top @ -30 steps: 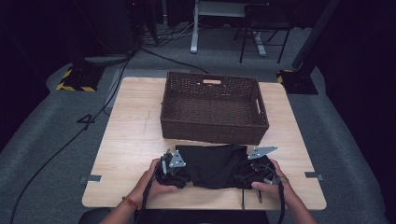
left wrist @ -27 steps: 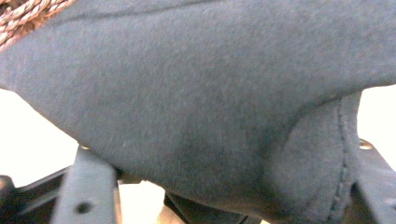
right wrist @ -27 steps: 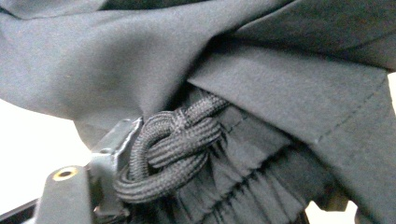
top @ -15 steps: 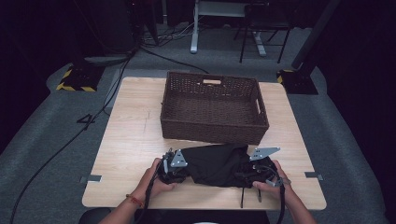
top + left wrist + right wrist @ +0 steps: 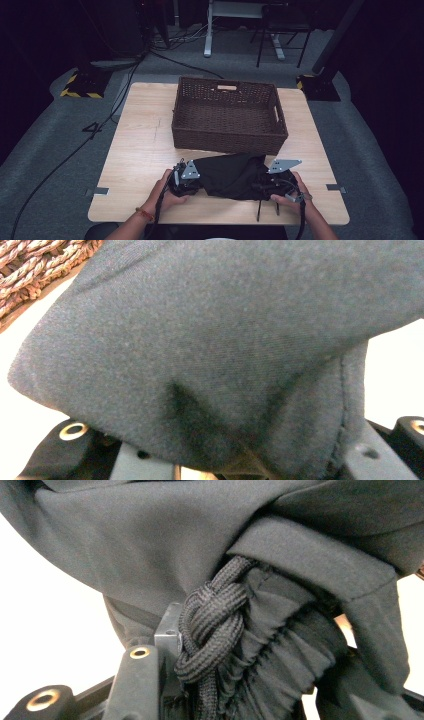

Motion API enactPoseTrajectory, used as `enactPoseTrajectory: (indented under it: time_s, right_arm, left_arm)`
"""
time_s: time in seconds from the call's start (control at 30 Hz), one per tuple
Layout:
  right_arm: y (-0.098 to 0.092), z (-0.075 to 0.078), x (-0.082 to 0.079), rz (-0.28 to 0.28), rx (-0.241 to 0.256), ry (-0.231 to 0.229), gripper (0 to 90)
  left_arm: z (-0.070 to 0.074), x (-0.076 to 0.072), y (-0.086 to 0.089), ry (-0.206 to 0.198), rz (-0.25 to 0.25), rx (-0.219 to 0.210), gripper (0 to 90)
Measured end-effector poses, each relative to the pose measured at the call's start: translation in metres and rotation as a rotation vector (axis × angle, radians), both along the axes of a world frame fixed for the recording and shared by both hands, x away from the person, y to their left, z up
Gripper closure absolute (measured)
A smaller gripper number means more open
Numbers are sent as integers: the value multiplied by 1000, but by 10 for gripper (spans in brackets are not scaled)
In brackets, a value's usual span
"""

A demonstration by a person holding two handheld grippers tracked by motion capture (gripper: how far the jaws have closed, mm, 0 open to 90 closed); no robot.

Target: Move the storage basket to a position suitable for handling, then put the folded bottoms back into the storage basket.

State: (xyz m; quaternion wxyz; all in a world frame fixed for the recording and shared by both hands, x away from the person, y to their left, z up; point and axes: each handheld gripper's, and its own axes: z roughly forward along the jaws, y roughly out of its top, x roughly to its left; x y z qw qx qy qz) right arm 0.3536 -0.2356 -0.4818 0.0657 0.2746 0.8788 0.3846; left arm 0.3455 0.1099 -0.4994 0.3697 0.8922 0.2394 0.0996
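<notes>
Legible markings: one. A dark numeral "4" marked on the grey carpeted floor, at nine o'clock from the light wooden table. No other text, label or brand can be read.

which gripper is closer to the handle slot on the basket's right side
Right. The right gripper sits below the basket's right front corner; the left gripper is under its left half, farther off.

A black garment, bunched and folded over itself, lay at the table's six o'clock edge, just short of the basket. Its fabric was soft and matte, with a gathered elastic waistband and a knotted black drawcord at its three o'clock end.
</notes>
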Motion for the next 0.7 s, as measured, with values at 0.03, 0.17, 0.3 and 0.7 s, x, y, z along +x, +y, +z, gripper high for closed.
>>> enactPoseTrajectory:
  time_s: [0.03, 0.17, 0.3, 0.7]
  right_arm:
    - [0, 0, 0, 0, 2, -1, 550]
    - [-1, 1, -1, 4, 8, -13, 564]
    - [-2, 4, -2, 11, 12, -22, 573]
    - [-6, 11, -8, 10, 30, -61, 606]
  left_arm:
    - [0, 0, 0, -1, 0, -2, 669]
    - [0, 0, 0, -6, 0, -3, 671]
    - [0, -1, -1, -2, 8, -9, 673]
    - [4, -4, -4, -30, -3, -15, 696]
